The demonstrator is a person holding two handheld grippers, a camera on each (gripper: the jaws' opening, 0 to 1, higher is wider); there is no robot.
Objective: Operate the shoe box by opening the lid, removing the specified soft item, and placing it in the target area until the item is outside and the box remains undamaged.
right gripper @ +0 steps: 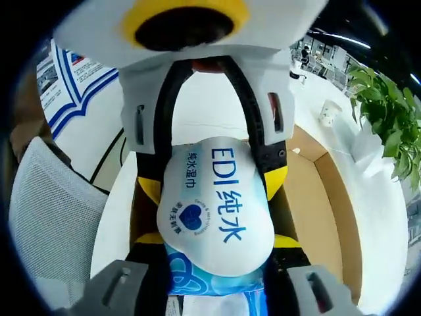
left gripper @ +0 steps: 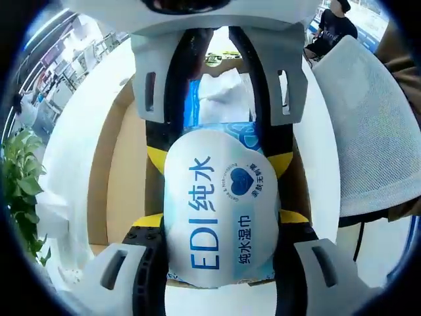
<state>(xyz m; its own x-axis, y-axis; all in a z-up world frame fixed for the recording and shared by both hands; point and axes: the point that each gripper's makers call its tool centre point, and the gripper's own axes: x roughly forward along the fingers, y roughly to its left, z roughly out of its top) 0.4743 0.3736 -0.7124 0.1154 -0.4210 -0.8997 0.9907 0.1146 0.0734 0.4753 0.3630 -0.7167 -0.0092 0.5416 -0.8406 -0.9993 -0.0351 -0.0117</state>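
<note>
A soft white and blue pack of wet wipes printed "EDI" hangs above the open cardboard shoe box. My left gripper is shut on its near end, yellow-tipped jaws pressing both sides. My right gripper reaches in from the top of the left gripper view and clamps the far end. In the right gripper view the same pack sits between my right gripper and the left gripper opposite. The box lies below with brown walls showing. White wrapping lies inside the box.
The box stands on a white table. A grey mesh chair stands beside the table. A leafy plant and a small white cup are near one table edge. A seated person is far behind.
</note>
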